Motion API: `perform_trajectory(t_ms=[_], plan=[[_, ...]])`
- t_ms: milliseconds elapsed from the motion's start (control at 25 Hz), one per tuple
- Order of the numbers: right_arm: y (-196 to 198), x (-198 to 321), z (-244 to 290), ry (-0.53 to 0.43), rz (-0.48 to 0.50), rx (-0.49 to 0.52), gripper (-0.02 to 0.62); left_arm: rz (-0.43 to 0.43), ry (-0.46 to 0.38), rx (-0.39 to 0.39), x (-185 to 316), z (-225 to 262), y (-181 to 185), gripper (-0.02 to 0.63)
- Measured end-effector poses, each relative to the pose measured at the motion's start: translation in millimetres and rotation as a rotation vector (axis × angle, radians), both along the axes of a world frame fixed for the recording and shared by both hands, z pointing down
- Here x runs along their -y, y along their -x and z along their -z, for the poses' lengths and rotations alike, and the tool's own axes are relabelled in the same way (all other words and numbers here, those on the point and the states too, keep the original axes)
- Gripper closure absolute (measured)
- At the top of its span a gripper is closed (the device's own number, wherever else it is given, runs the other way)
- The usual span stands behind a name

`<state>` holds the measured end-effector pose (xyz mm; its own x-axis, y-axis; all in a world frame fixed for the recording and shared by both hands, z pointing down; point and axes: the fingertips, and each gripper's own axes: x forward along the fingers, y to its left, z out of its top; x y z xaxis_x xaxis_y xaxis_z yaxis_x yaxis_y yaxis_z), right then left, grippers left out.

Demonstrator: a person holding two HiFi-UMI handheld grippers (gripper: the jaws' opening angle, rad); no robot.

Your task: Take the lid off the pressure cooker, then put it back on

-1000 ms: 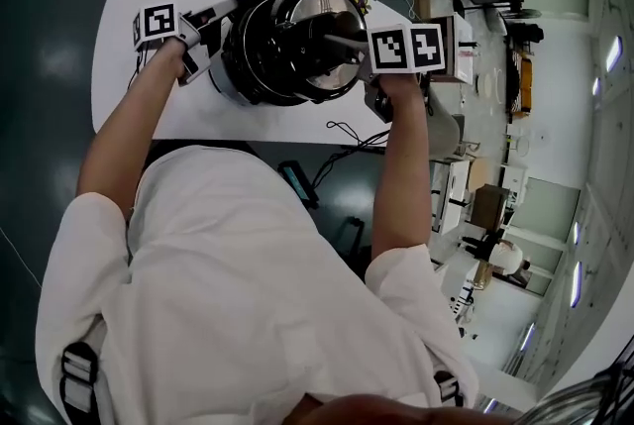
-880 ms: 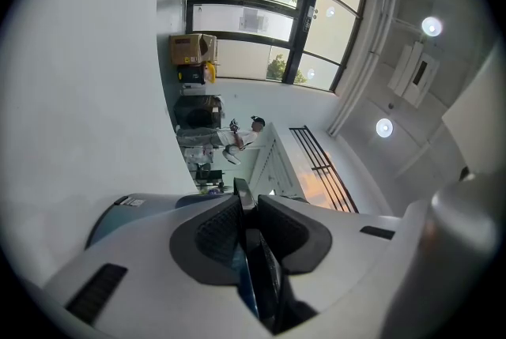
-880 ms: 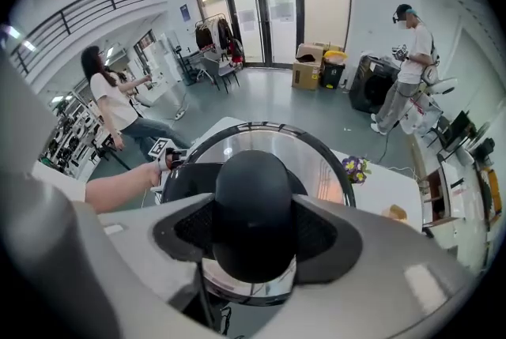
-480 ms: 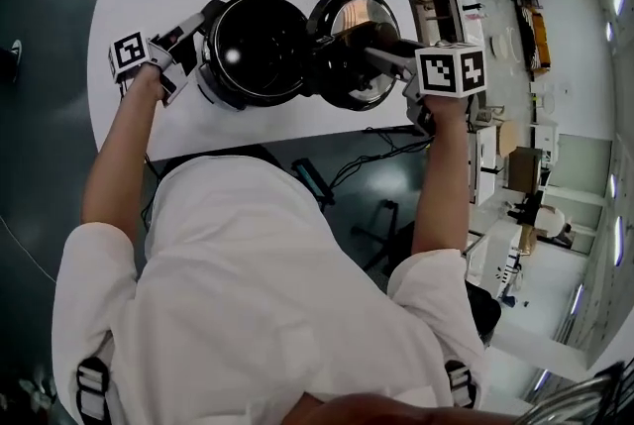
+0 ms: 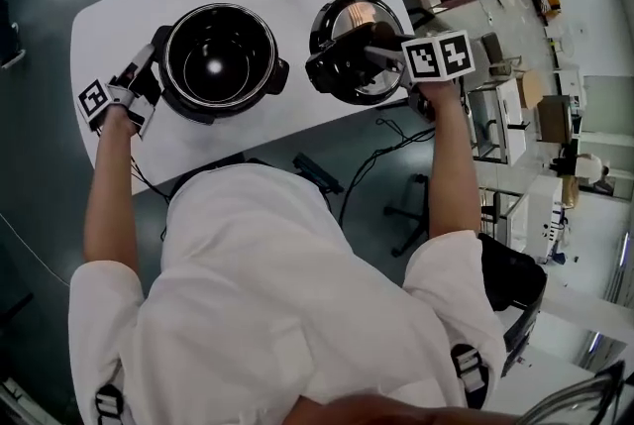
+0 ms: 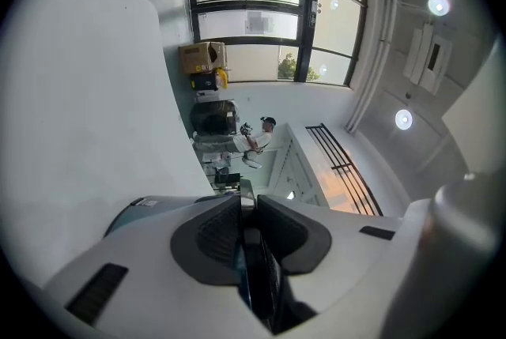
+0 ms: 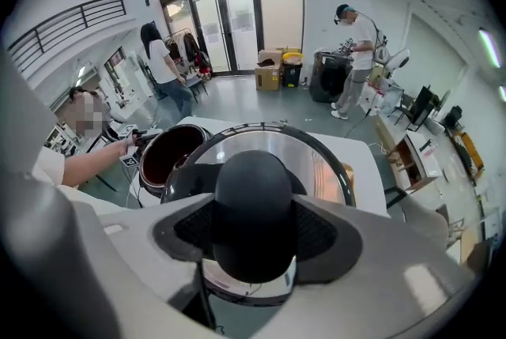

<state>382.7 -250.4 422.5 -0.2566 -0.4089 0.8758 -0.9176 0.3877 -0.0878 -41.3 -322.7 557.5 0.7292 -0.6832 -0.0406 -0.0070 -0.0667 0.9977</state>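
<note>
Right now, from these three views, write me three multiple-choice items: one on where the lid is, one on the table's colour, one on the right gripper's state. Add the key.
1. Where is the lid relative to the pot?
A) seated on it
B) beside it, to its right in the head view
C) on the floor below it

2. What colour is the table?
A) white
B) red
C) yellow

3. What is the right gripper doing?
A) standing open and empty
B) shut on the lid's knob
C) shut on a cable

Key:
1 B: the head view shows the pot open, its dark inside bare, with the lid next to it.
2 A: the tabletop is white all around the pot.
3 B: in the right gripper view both pads press on the dark rounded knob.
</note>
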Motion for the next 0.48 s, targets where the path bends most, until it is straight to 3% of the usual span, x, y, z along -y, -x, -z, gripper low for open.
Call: perform_trajectory(t_ms=[200, 480], plan=[[-38.7, -0.9, -49.9, 0.038, -0.044, 0.000, 0.319, 0.022, 0.013, 0.048, -0.7, -0.7, 1.3, 0.534], [-60.1, 10.3, -130.1, 0.062, -0.084, 0.040, 0.319, 0.065, 0.026, 0.105, -0.6, 2.3, 5.1, 0.534]])
